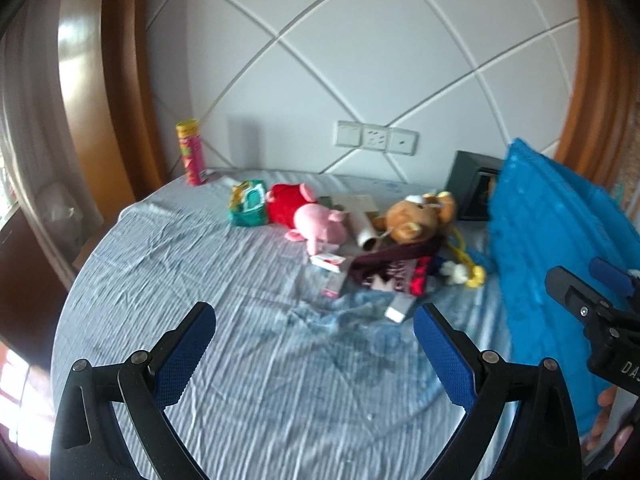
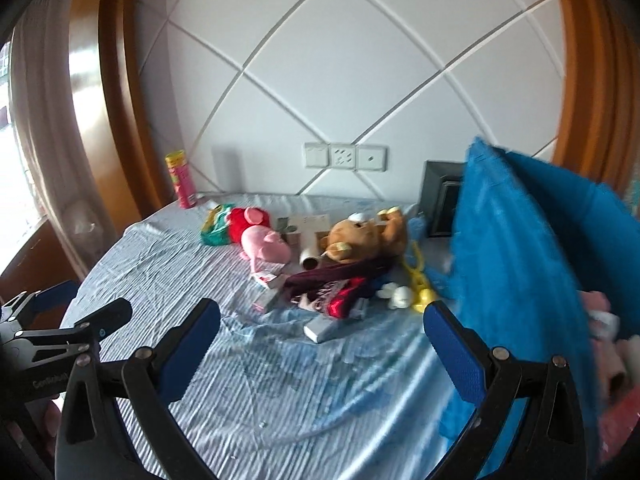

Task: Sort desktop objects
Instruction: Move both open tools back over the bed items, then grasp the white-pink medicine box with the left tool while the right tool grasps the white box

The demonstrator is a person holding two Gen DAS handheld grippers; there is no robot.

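Note:
A heap of objects lies at the far middle of the striped cloth (image 1: 200, 280): a pink pig plush (image 1: 316, 224) in red, a brown bear plush (image 1: 416, 218), a cardboard tube (image 1: 364, 230), a small red-and-white box (image 1: 328, 262), a dark maroon cloth (image 1: 396, 268), a grey-white box (image 1: 400, 308) and a yellow toy (image 1: 476, 274). My left gripper (image 1: 314, 322) hovers open over bare cloth, short of the heap. My right gripper (image 2: 322, 318) is also open and empty, with the grey-white box (image 2: 320, 330) lying on the cloth beyond its fingertips.
A blue fabric bag (image 1: 552, 248) stands at the right, with pink items showing inside it (image 2: 608, 344). A pink-and-yellow snack can (image 1: 191, 152) stands at the back left, a teal pouch (image 1: 249, 206) lies beside the pig, and a dark frame (image 1: 476, 186) leans on the wall.

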